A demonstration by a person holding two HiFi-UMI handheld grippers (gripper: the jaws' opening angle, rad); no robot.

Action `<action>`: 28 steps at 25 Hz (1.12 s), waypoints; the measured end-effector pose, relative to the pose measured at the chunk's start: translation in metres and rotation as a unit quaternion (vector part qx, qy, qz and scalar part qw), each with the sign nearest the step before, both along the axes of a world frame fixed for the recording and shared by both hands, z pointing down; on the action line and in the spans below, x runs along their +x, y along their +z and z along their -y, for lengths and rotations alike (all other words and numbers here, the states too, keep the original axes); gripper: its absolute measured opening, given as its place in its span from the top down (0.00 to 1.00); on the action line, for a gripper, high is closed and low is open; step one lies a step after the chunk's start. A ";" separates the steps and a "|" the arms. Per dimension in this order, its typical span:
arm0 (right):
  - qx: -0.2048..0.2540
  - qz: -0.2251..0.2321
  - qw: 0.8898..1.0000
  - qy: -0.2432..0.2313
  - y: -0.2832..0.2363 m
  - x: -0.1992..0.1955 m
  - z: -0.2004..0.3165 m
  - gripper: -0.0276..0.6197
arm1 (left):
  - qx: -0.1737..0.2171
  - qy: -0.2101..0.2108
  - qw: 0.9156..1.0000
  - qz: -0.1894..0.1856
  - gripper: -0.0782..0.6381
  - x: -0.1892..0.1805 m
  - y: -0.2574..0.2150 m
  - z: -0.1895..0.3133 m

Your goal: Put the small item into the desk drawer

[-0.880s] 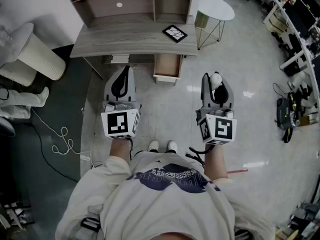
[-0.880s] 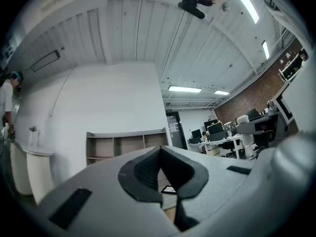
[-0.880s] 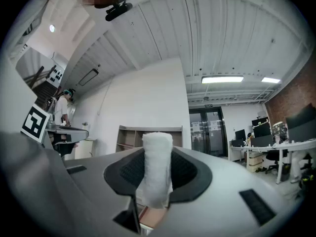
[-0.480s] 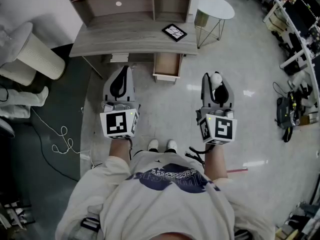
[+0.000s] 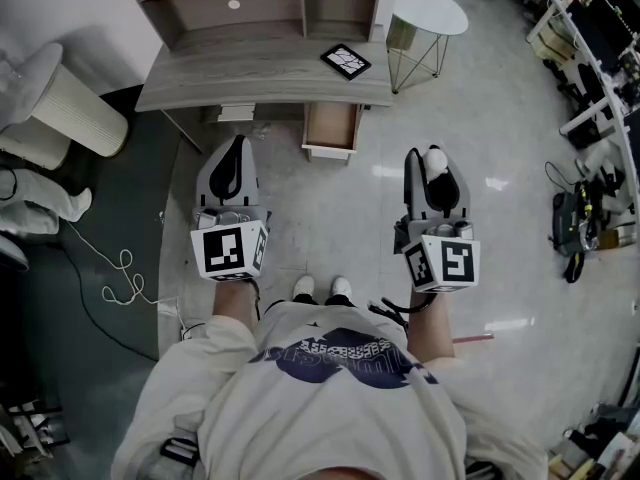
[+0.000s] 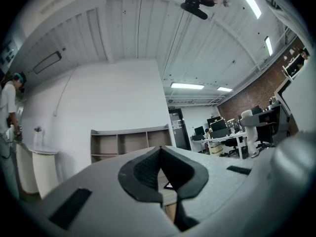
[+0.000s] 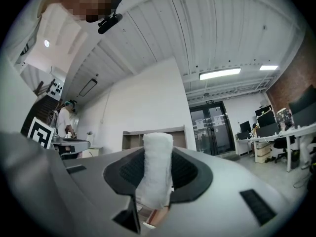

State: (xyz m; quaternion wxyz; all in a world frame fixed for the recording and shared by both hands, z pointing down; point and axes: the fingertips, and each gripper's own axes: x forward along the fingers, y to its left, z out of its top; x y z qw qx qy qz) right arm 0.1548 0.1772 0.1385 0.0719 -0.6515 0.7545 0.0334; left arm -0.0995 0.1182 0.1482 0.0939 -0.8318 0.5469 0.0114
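Pinching white roll [image 7: 158, 174] (upright): right tool [image 7: 157, 157]

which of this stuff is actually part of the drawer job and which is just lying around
Part of the job: white fluffy item clamped in the right hand-held gripper; open desk drawer; desk.

Just lying about: round side table; dark framed panel on the desk; loose cable on the floor; white ribbed cylinder.
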 end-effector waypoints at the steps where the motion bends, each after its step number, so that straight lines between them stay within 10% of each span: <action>1: -0.001 0.001 1.000 0.000 0.000 0.002 0.000 0.77 | 0.000 -0.001 1.000 0.001 0.88 0.001 0.001 0.000; 28: -0.019 0.015 0.998 -0.055 0.027 0.046 0.058 0.77 | -0.013 -0.072 0.997 0.028 0.88 0.024 0.018 0.019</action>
